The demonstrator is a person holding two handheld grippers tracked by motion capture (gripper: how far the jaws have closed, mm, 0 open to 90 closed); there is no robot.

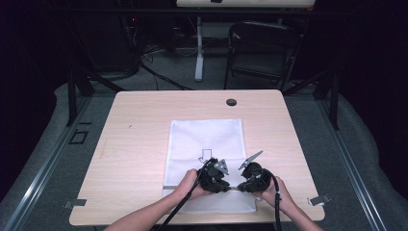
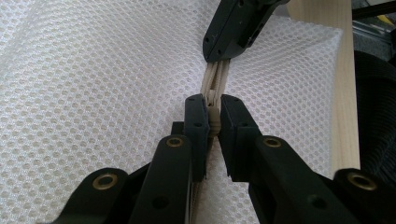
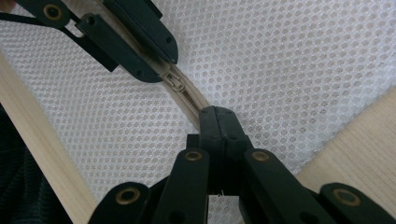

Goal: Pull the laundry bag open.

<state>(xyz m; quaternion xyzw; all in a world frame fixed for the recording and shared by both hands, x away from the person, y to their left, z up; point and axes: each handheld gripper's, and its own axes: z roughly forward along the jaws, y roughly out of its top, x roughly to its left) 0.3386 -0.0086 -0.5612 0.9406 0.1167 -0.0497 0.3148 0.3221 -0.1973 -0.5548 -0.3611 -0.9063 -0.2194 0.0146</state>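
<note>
Two grippers meet at the near edge of a white mesh bag (image 1: 206,139) lying flat on the table (image 1: 130,144). Left gripper (image 2: 211,116) is clenched on the zipper slider (image 2: 213,111); right gripper (image 3: 218,122) is clamped on the zipper tape (image 3: 189,100) just beside it. Risk: both grips are narrow. Pulling off the zipper's line could make the slider slip from the jaws or jam in the mesh. The bag looks flat; whether it holds anything cannot be told. A black cap (image 1: 231,102) sits near the table's far edge.
</note>
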